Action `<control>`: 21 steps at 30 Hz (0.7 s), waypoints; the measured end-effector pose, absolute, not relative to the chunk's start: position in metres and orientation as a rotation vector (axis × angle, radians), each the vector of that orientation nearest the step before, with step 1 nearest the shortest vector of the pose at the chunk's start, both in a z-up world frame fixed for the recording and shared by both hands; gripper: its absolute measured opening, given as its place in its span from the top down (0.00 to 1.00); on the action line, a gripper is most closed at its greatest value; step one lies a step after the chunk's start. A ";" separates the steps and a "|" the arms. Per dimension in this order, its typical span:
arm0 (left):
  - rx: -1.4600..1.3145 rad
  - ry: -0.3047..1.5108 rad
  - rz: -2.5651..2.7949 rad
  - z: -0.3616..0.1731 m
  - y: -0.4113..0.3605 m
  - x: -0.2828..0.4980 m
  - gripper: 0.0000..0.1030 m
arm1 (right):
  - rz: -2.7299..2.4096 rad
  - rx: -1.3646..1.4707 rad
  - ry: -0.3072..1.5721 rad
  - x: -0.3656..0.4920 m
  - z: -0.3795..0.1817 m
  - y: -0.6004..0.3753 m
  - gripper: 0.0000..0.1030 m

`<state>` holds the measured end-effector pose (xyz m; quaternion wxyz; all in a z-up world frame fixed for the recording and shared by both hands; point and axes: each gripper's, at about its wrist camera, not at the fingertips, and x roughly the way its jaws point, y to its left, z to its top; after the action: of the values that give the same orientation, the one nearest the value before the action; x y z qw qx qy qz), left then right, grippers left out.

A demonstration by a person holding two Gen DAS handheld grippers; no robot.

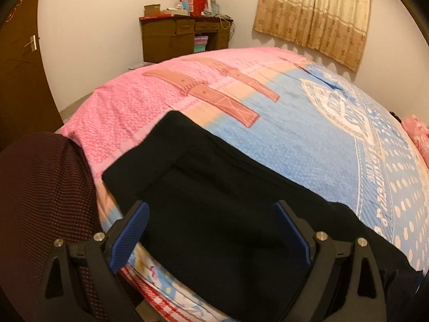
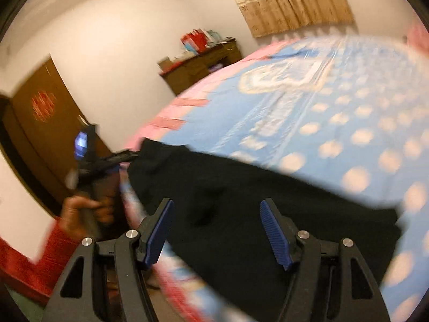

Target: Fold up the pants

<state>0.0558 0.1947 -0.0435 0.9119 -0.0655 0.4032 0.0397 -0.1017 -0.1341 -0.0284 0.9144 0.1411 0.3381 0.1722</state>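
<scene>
The left gripper (image 1: 211, 230) has its jaws spread wide, with nothing pinched between the blue ribbed pads (image 1: 291, 232); the black pants (image 1: 214, 187) lie directly under and ahead of the gap, filling the space between the two fingers. In that view the cloth runs forward and to the left from the jaws to a squared-off end, with a rectangular seamed panel showing on its top face, and it trails off past the right finger toward the lower right edge. The right gripper (image 2: 217, 230) likewise stands open, pads (image 2: 274, 232) apart and holding nothing, poised over the same pants (image 2: 241, 201), which spread in a dark band beneath and beyond both fingers; this view is blurred, so whether the tips touch the fabric cannot be told. The pants rest on the near edge of the bed cover (image 1: 308, 134), pink to the left ahead of the jaws and blue with pale dots to the right. Left of the right gripper's jaws, a hand (image 2: 85, 212) in a red sleeve grips the handle of the other gripper. Far ahead of both stand a brown desk (image 1: 177, 37) piled with boxes and a beige curtain (image 1: 316, 16); a brown door (image 2: 43, 123) stands off to the left.
</scene>
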 end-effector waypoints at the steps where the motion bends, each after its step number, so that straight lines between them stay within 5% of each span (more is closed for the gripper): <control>1: -0.131 0.831 0.082 -0.043 0.194 0.055 0.07 | 0.366 0.252 0.704 -0.096 -0.026 -0.134 0.34; 11: -0.141 0.817 0.147 -0.032 0.219 0.050 0.07 | 0.416 -0.234 0.800 -0.044 -0.069 -0.058 0.39; 21: -0.149 0.826 0.156 -0.030 0.231 0.042 0.07 | 0.602 0.033 0.793 -0.030 -0.039 -0.106 0.44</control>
<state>0.0418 0.2309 -0.0298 0.9102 -0.0723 0.4007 0.0758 -0.0300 -0.1059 -0.0390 0.8784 0.0158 0.3805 0.2888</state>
